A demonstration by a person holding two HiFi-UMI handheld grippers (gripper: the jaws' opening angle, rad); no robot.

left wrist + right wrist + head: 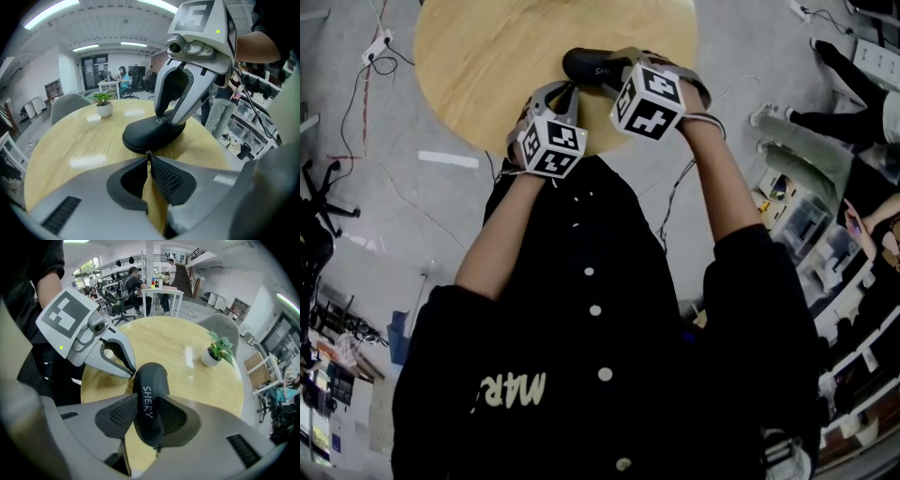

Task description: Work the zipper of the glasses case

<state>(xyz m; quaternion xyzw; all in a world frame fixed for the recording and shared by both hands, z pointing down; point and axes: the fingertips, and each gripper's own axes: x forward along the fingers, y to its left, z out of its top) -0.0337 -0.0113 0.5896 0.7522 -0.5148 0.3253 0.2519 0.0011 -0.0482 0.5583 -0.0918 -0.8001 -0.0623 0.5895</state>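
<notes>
A black glasses case (592,64) printed SHERY lies near the near edge of a round wooden table (487,56). My right gripper (147,416) comes down from above, shut on the case (151,394), with a pad on each long side. My left gripper (150,161) is at the case's end with its jaws nearly together, shut on the small metal zipper pull (149,156). The case (152,133) lies just beyond the pull. In the right gripper view the left gripper's fingertips (131,372) meet at the case's far end. In the head view both marker cubes hide the jaws.
A small potted plant (218,350) stands on the table's far side, with a grey chair (220,326) behind it. Cables (380,56) run over the floor to the left of the table. People sit at desks in the background, and someone's legs (806,136) show at the right.
</notes>
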